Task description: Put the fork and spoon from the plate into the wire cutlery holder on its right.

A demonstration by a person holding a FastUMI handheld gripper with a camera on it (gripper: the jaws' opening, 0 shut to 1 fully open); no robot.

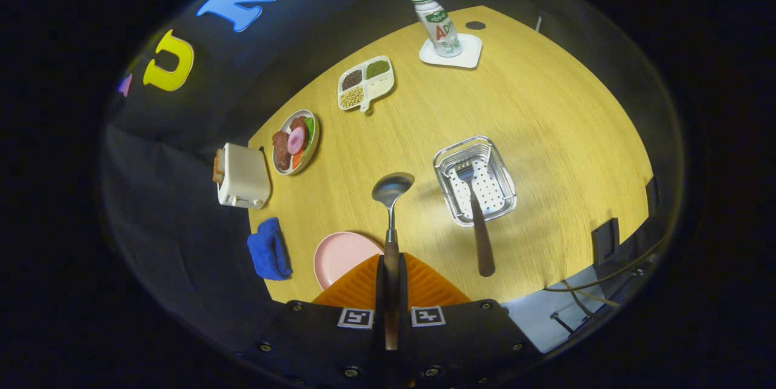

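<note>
Firmly claw-gripped round-bowled metal spoon

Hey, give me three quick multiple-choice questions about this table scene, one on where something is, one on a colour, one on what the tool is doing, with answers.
1. Where is the fork?
A. On the pink plate
B. Head in the wire cutlery holder, handle sticking out over its rim
C. Beside the toaster

2. What colour is the folded cloth?
A. Blue
B. Red
C. White

3. What is the tool doing?
A. Open over the table
B. Shut on the spoon
C. Shut on the bottle

Answers: 1 B, its tines lie on the perforated base. 2 A, it is blue, beside the pink plate. 3 B, both fingers clamp the spoon's handle, bowl ahead.
</note>
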